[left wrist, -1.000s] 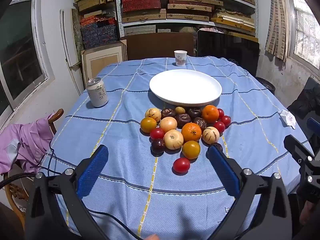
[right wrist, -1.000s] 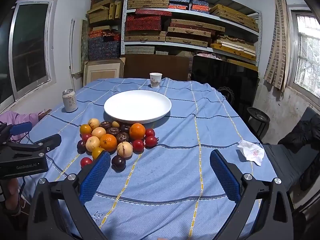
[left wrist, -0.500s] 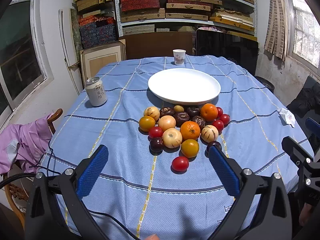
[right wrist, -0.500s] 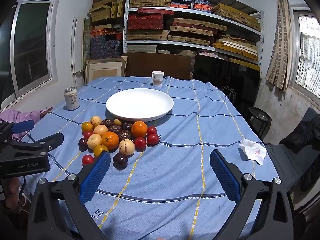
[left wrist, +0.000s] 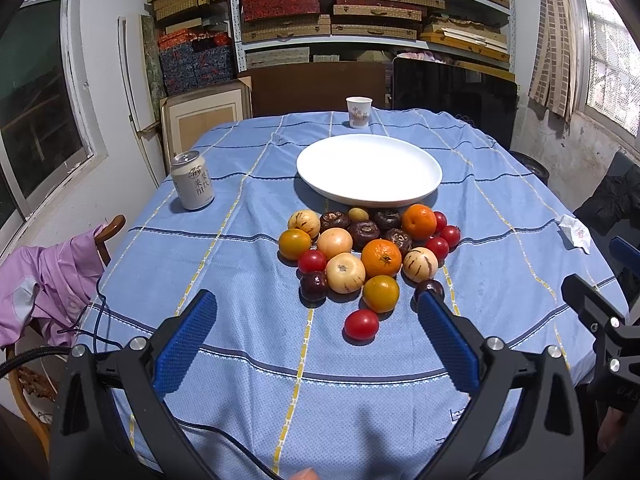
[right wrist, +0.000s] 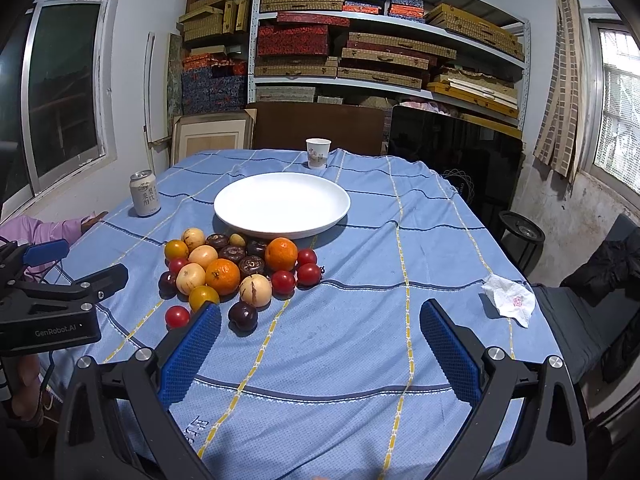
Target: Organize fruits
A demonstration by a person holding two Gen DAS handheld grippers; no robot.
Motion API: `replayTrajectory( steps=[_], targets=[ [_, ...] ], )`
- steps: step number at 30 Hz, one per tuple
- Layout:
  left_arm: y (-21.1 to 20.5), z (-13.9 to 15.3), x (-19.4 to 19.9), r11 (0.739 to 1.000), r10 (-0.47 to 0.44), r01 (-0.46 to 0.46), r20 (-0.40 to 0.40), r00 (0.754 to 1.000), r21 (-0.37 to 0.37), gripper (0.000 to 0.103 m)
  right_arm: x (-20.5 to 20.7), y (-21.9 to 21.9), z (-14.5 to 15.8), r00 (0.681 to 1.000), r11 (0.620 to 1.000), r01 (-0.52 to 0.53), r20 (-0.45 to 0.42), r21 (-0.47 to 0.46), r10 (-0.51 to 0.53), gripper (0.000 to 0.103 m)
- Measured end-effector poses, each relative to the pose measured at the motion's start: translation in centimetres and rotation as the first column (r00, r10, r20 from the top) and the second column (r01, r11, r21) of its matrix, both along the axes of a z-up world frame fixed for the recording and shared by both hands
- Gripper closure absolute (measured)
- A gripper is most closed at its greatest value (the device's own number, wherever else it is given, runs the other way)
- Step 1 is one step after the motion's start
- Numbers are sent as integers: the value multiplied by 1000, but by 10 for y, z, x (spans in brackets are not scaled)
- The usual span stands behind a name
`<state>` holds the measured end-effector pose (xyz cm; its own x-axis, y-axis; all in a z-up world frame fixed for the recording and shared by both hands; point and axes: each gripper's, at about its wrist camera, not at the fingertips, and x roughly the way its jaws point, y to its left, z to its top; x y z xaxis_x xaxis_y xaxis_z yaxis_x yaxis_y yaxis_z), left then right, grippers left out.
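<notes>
1. Fruits (left wrist: 360, 256) lie heaped on the cloth just near of the empty white plate (left wrist: 369, 168); since a second ago the left gripper (left wrist: 316, 320) has edged closer, so picking looks about to begin.
2. Both the left gripper and the right gripper (right wrist: 320, 328) gape wide, holding and touching nothing.

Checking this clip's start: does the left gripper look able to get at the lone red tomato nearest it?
Probably yes. The left gripper is open and empty, and the red tomato sits apart at the pile's near edge, with only bare tablecloth between them.
</notes>
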<state>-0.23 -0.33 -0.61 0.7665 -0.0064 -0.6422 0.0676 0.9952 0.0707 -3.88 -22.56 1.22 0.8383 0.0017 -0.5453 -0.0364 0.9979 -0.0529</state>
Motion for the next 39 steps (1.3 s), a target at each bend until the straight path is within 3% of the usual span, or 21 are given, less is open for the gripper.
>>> replayTrajectory(
  steps=[39],
  targets=[
    [-1, -2, 0, 1000, -1, 1, -1, 1000, 1, 4, 2, 1, -4, 1000, 1000, -2, -7, 1, 2, 3]
  ],
)
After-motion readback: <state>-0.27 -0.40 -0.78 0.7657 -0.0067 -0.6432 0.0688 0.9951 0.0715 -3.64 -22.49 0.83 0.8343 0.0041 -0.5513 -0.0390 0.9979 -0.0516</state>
